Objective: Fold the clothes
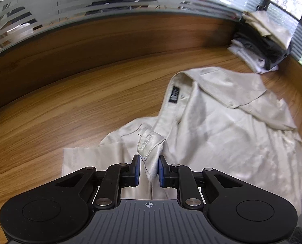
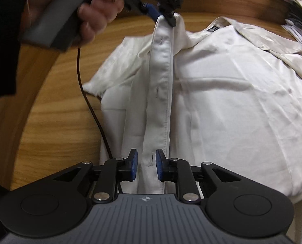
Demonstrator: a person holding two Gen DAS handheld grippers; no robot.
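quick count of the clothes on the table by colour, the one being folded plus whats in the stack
Cream: 2, the cream button-up shirt spread on the wooden table, and the top garment of the folded stack.
Dark grey or black: 1, mid stack.
White: 1, at the bottom.
Total: 4 visible; hidden layers cannot be ruled out.

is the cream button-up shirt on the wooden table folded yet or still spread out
Spread out: the cream button-up shirt lies open and flat, its buttonhole placket lifted between both grippers.

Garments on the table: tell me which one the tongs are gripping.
The cream shirt spread open on the wooden table. Both left tongs and right tongs pinch its buttonhole placket; the folded stack in the corner lies untouched.
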